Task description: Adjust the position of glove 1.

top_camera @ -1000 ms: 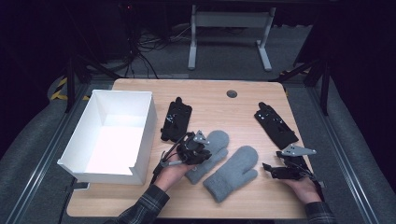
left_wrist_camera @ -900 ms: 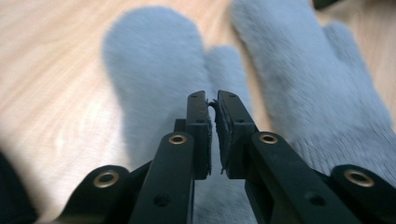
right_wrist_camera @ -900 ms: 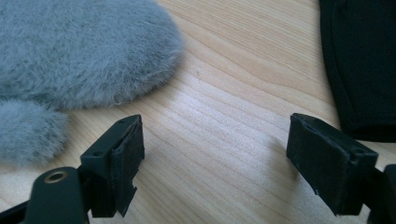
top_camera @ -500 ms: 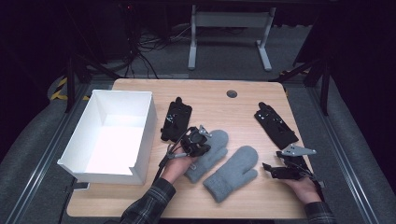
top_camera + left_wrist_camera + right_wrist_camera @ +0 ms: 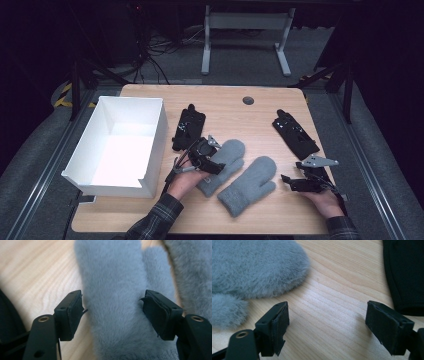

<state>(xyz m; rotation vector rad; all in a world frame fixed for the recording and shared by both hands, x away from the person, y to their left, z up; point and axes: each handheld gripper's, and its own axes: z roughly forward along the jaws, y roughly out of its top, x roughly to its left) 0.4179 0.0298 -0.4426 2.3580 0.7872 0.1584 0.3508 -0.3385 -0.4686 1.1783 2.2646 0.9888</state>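
Two grey mittens lie side by side at lower centre of the counter [image 5: 150,220] in the high view: the left mitten [image 5: 225,162] and the right mitten [image 5: 250,185], touching. The left hand-held gripper [image 5: 212,162] sits over the left mitten; its jaws have just been opening and now stand apart, straddling the mitten's body without pressing it. The right hand-held gripper [image 5: 287,180] rests at lower right, jaws apart over bare wood, near the right mitten. A white box [image 5: 155,145] stands at left.
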